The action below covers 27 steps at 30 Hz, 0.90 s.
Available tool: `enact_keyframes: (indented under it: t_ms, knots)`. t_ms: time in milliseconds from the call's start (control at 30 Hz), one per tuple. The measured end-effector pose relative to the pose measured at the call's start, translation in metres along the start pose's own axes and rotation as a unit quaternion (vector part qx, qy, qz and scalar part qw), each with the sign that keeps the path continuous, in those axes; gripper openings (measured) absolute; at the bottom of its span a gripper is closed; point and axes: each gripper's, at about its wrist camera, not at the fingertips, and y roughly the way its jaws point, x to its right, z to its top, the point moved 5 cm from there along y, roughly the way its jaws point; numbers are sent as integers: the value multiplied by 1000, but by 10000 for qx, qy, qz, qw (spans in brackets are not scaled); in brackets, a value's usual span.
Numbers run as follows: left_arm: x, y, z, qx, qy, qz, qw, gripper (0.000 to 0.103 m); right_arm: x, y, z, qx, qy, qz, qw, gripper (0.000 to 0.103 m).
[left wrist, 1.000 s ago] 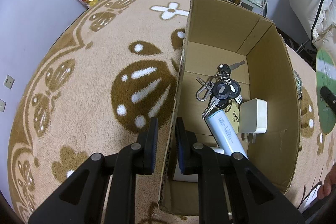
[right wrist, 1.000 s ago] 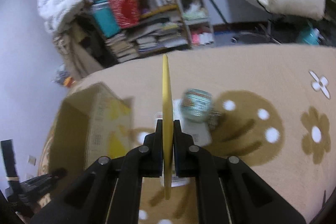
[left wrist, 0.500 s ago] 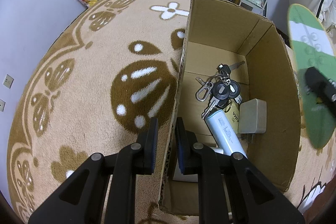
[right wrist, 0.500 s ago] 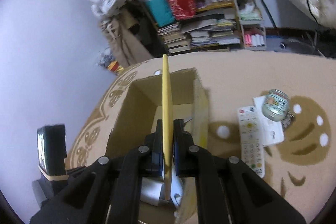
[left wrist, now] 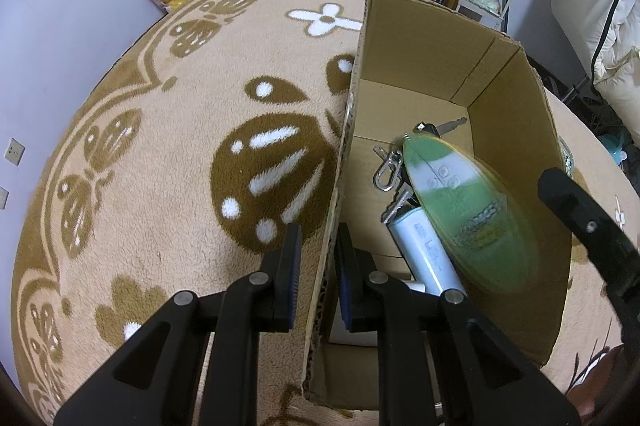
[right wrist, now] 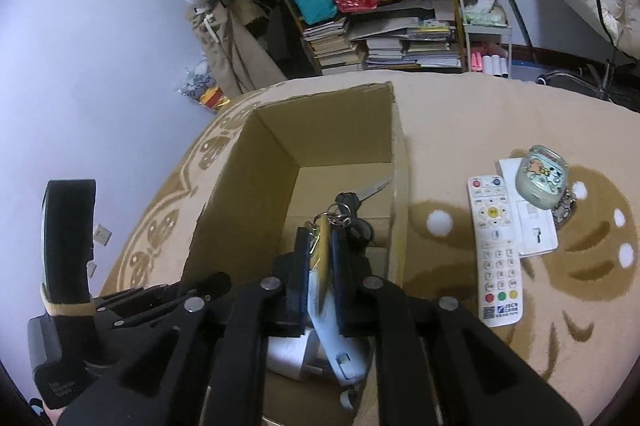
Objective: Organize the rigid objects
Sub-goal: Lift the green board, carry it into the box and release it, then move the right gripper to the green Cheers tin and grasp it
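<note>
Beige carpet with brown patterns fills the left of the left wrist view, a cluttered bookshelf behind. At centre right stands a cardboard box; the left gripper is clamped on its near wall. Inside lie keys and a white tube. The right gripper is opening over the box, a blurred green disc between its jaws. A remote lies on the carpet at right.
</note>
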Motion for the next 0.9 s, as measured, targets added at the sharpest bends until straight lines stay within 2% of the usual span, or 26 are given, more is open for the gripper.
enact_keyframes:
  t_ms: [67, 133, 200, 267, 400, 500, 633, 700, 900]
  knots:
    - [-1, 0, 0, 1, 0, 0, 10000, 16, 0, -3, 2, -35, 81, 42, 10000, 17]
    - [-1, 0, 0, 2, -1, 1, 10000, 16, 0, -7, 5, 5, 98, 3, 10000, 29]
    - [-1, 0, 0, 3, 6, 7, 10000, 16, 0, -13, 9, 102, 92, -40, 9999, 54]
    - [-1, -1, 0, 4, 0, 3, 10000, 16, 2, -18, 15, 216, 86, -110, 9997, 62]
    - [-1, 0, 0, 0, -3, -3, 10000, 16, 11, -24, 24, 298, 106, -264, 9992, 71]
    - [-1, 0, 0, 4, 1, 2, 10000, 16, 21, -25, 31, 288, 92, -518, 9982, 80]
    - [-1, 0, 0, 2, -4, -3, 10000, 16, 37, -27, 41, 342, 4, -842, 9959, 86]
    - [-1, 0, 0, 6, 4, 5, 10000, 17, 46, -27, 45, 360, 17, -969, 9946, 94]
    - [0, -1, 0, 22, 70, 63, 10000, 17, 88, -21, 55, 385, 207, -1273, 9909, 98]
